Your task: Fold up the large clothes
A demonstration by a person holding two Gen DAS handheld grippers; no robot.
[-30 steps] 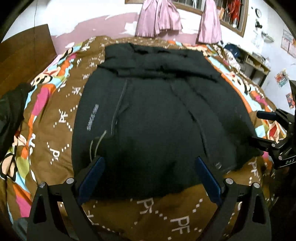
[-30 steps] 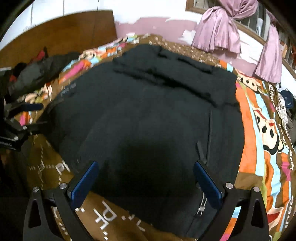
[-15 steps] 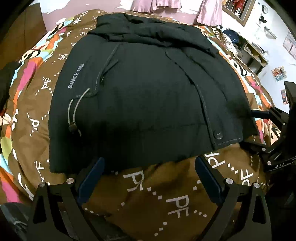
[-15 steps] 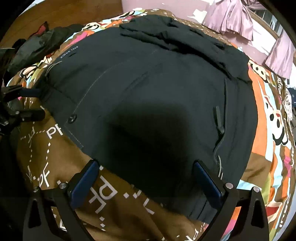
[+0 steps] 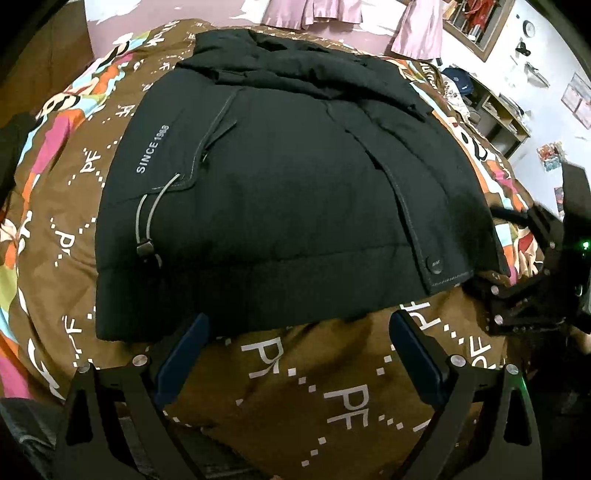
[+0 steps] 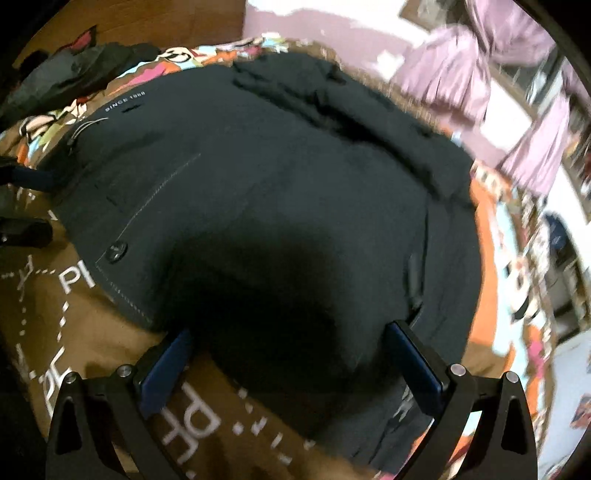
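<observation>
A large black jacket (image 5: 280,192) lies flat on the bed, hem toward me, with "SINCE 1988" printed on its left side, a grey drawcord and a snap button at the front flap. It also shows in the right wrist view (image 6: 280,192), blurred. My left gripper (image 5: 297,334) is open and empty just short of the hem's middle. My right gripper (image 6: 288,343) is open and empty at the hem's right part, over the fabric edge. The right gripper also shows in the left wrist view (image 5: 524,273) at the jacket's right corner.
The bed has a brown patterned bedspread (image 5: 332,387) with colourful cartoon borders. Dark clothes (image 6: 74,74) lie at the bed's left by a wooden headboard. Pink curtains (image 5: 332,14) hang at the far wall. Shelves (image 5: 495,107) stand at the right.
Both grippers have pulled back toward the jacket's hem and tilted down; more bedspread shows in front of them. The jacket lies the same. Both stay open.
</observation>
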